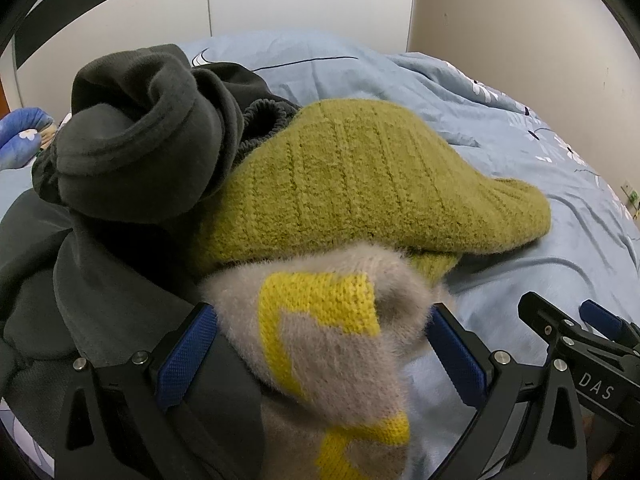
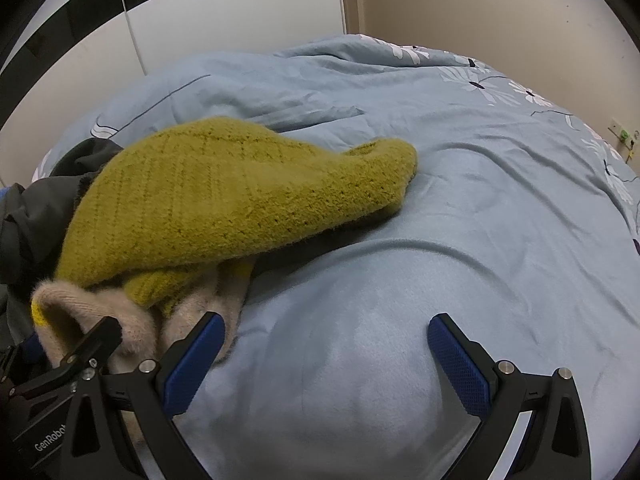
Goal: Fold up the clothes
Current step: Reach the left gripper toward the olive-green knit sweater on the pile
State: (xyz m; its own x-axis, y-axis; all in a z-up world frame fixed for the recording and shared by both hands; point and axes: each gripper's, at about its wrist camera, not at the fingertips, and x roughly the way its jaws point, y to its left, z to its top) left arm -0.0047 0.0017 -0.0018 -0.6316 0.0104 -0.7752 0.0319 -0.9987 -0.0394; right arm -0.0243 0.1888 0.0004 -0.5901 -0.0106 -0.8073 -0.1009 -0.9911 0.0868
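A pile of clothes lies on a light blue bed cover (image 1: pixel 520 184). An olive green knit sweater (image 1: pixel 360 176) lies on top, also in the right wrist view (image 2: pixel 224 200). A fuzzy beige knit with yellow pattern (image 1: pixel 332 340) lies under it, reaching between the wide-apart fingers of my left gripper (image 1: pixel 324 320), which is open around it. The beige knit also shows in the right wrist view (image 2: pixel 132 320). My right gripper (image 2: pixel 326 332) is open and empty over bare bed cover (image 2: pixel 440 200), just right of the pile.
Dark grey garments (image 1: pixel 132 152) are bunched at the left of the pile. A white wardrobe (image 1: pixel 120 16) and a beige wall (image 1: pixel 500 8) stand behind the bed. The right gripper shows at the left wrist view's lower right (image 1: pixel 576 332).
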